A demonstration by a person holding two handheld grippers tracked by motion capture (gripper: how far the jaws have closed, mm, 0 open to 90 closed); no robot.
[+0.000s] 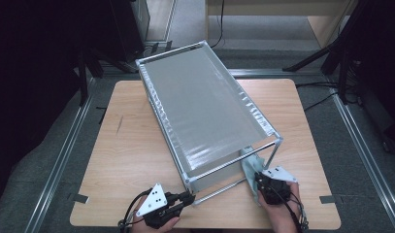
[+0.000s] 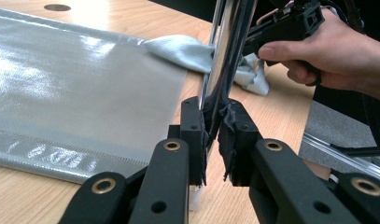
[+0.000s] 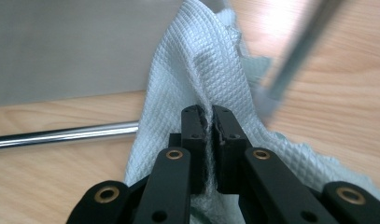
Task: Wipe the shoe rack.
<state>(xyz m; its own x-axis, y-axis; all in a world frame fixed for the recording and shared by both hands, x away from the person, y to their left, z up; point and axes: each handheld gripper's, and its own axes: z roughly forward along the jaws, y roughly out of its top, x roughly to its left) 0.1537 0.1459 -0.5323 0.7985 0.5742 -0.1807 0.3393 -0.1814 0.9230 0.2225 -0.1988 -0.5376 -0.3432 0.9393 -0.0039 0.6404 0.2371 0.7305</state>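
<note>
A chrome tube frame with a grey fabric panel stretched across its top stands slanted on the wooden table. At the frame's near left corner my left gripper is shut on the upright chrome post; in the left gripper view the pads pinch that post from both sides. My right gripper, held at the frame's near right corner, is shut on a pale blue-green waffle cloth. A fold of the cloth is pressed between the pads. The cloth lies against the fabric's edge.
A low chrome rod runs along the table between the two near corners, and a blurred slanted tube crosses beside the cloth. Bare tabletop lies on both sides of the frame. Metal floor rails flank the table.
</note>
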